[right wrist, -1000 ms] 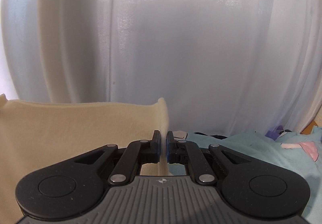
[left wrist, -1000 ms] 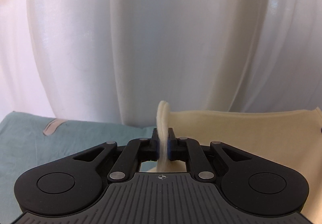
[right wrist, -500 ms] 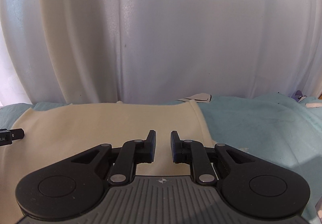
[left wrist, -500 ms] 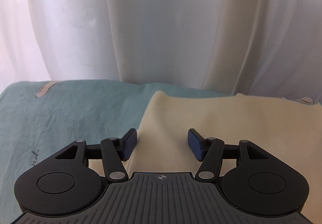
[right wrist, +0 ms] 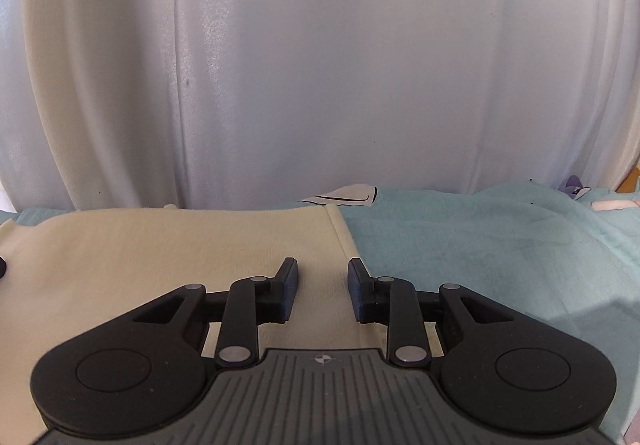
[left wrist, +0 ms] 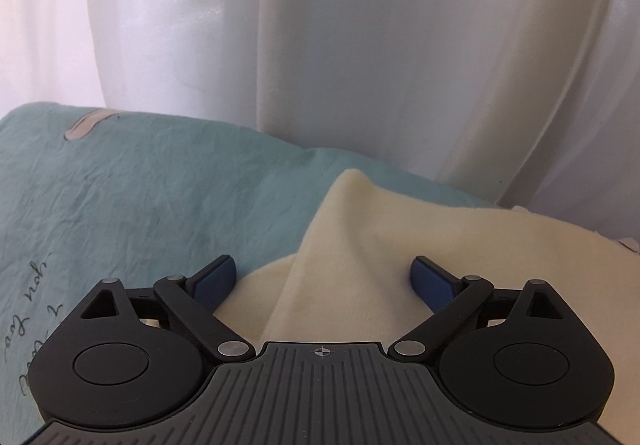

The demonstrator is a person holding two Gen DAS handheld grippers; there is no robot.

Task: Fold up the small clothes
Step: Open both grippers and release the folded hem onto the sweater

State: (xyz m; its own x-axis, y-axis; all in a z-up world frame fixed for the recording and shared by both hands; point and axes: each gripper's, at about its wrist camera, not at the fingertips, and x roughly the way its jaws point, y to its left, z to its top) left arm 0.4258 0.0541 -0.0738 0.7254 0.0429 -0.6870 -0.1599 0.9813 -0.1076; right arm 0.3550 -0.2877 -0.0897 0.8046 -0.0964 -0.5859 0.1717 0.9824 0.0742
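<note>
The left tongs (left wrist: 322, 279) stand wide apart with nothing between them, poised just over the left corner of the cream garment (left wrist: 460, 245), which lies on the teal sheet (left wrist: 140, 197). There the cloth rides up in a soft ridge running away from the tongs, with a second cream layer showing beneath it, so the fabric appears doubled over on itself; that raised edge looks like the likeliest place to pinch for the next fold, though it may want flattening first. Grey handwriting is printed on the sheet at the far left, and a white curtain (left wrist: 360, 45) hangs close behind. Further right, the garment (right wrist: 180, 245) spreads flat and smooth, its far edge running straight along the foot of the curtain. The right tongs (right wrist: 323, 293) are parted too, less widely, and hold nothing; they hover above the garment's right hem, just beside bare sheet (right wrist: 480, 245). A small white item with dark trim (right wrist: 344, 194) lies beyond the corner.
</note>
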